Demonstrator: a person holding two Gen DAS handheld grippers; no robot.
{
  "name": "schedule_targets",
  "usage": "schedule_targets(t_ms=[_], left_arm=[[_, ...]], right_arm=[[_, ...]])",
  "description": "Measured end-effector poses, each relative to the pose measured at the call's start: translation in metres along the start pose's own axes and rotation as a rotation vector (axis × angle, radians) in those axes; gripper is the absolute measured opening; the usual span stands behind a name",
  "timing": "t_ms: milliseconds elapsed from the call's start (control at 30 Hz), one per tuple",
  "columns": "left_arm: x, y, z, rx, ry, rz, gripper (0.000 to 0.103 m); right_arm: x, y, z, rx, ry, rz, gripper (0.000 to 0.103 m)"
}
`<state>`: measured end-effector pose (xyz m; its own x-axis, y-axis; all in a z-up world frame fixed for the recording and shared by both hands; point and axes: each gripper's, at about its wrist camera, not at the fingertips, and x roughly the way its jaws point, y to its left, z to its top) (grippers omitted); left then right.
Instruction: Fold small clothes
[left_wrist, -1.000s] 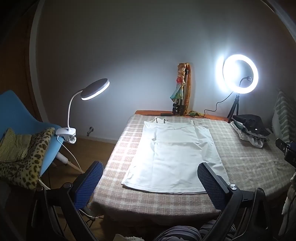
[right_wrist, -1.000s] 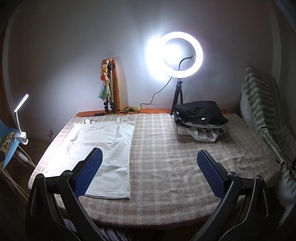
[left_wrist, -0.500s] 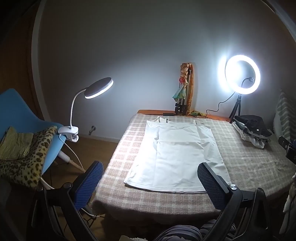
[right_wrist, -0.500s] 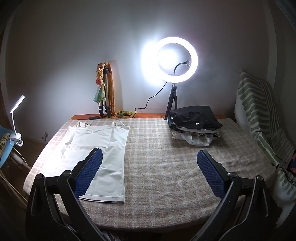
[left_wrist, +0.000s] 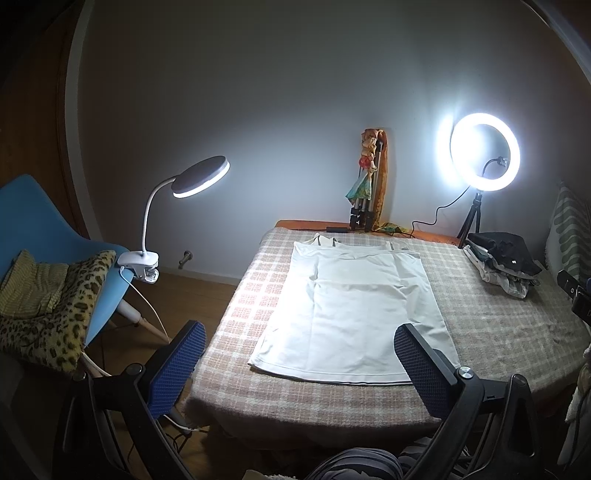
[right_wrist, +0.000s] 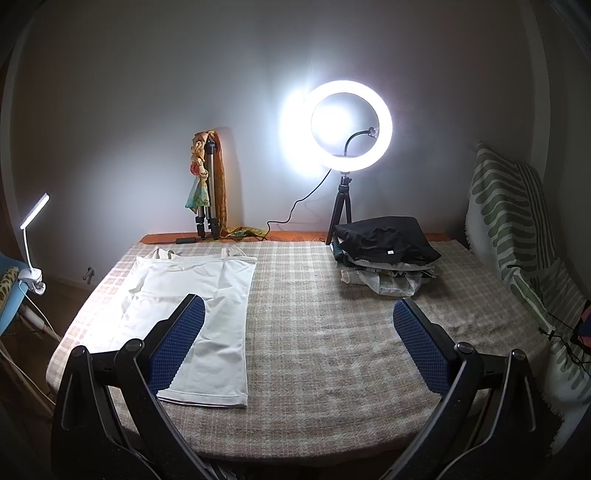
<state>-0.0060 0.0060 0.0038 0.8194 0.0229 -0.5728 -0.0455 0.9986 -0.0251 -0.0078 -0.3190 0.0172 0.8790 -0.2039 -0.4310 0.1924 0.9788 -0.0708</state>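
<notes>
**Camisole flat ahead, both claws spread wide and empty**

The white camisole (left_wrist: 351, 314) lies spread flat on the checked blanket (left_wrist: 498, 325) that covers the tabletop, straps at the far end and hem at the near edge — so its long axis runs straight away from the claws. From the left claw (left_wrist: 299, 363) it sits directly ahead, the hem lying between and just beyond the two blue pads. From the right claw (right_wrist: 299, 343) the same garment (right_wrist: 207, 317) lies ahead and off to the left, partly behind that claw's left finger, with bare blanket directly in front.

My judgement: the left claw is the nearer one and lined up on the hem; the right would have to shift leftward to reach the hem's other corner before any fold begins.

Both claws are released, fingers spread far apart, gripping nothing and touching neither cloth nor blanket — they hover short of the near edge. A pile of dark and pale clothes (right_wrist: 384, 254) waits far ahead of the right claw, well apart from the camisole
</notes>
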Motion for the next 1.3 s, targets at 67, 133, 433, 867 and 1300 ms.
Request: schedule_targets(t_ms=[67,133,433,867,1300], left_arm=[[0.0,0.0,0.0,-0.001,-0.001,-0.001,0.102],[-0.001,0.0,0.001,0.0,-0.002,-0.001,0.102],[-0.002,0.001,0.0,-0.001,-0.004,-0.001,0.102],[-0.001,0.001,-0.001,-0.006,0.003,0.002,0.102],[0.008,0.006,-0.004,-0.018,0.017,0.007,0.102]], right_arm=[[0.0,0.0,0.001,0.0,-0.001,-0.001,0.103],[0.0,0.0,0.001,0.0,-0.001,0.0,0.103],[0.0,0.0,0.001,0.0,-0.001,0.0,0.103],[0.001,-0.001,0.001,0.001,-0.002,-0.003,0.103],[0.003,0.002,0.0,0.001,0.0,-0.002,0.103]])
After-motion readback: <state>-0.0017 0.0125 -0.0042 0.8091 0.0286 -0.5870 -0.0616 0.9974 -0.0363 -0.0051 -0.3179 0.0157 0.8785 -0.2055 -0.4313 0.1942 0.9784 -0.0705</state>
